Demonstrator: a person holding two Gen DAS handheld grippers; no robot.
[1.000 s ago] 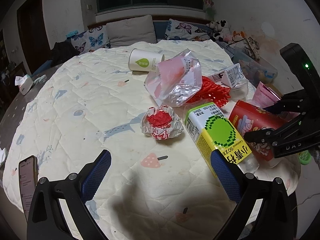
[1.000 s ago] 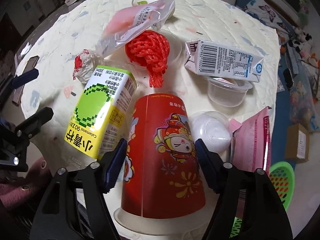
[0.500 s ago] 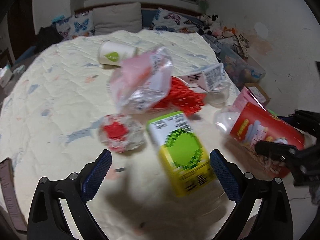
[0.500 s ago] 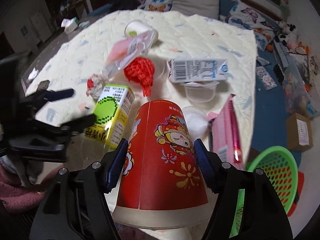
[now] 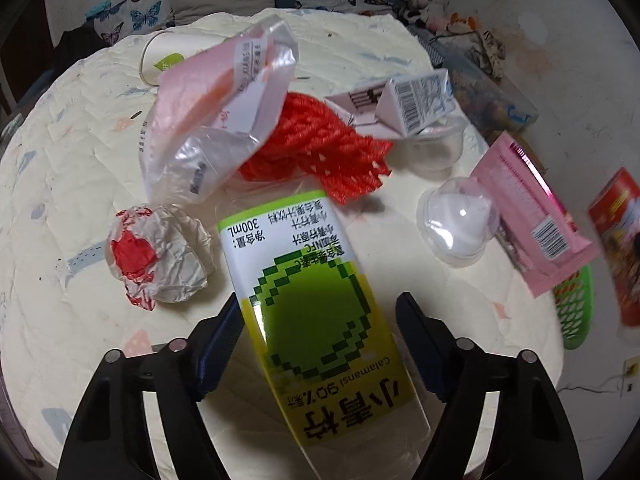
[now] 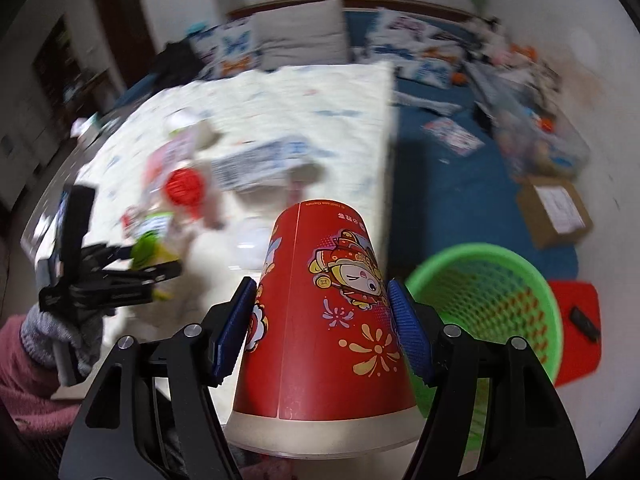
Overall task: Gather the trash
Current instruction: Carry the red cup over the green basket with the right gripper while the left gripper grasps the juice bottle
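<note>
A green-and-yellow juice bottle (image 5: 304, 288) lies on the quilted table (image 5: 60, 184). My left gripper (image 5: 320, 320) straddles it with its jaws closing; the left pad is at the bottle's side and a gap shows at the right pad. My right gripper (image 6: 322, 300) is shut on a red paper cup (image 6: 328, 320), held mouth-down in the air beside the table edge, next to a green basket (image 6: 500, 300). The red cup (image 5: 616, 240) shows blurred at the right of the left wrist view.
On the table lie a crumpled wrapper (image 5: 156, 256), a clear-and-pink bag (image 5: 216, 120), red netting (image 5: 316, 148), a milk carton (image 5: 408, 104), a clear plastic cup (image 5: 456, 224), a pink packet (image 5: 528, 216) and a white paper cup (image 5: 172, 56). A cardboard box (image 6: 556, 212) stands on the blue floor.
My left gripper moved forward and down over the juice bottle and its jaws narrowed. My right gripper lifted the red cup off the table and swung it toward the green basket.
</note>
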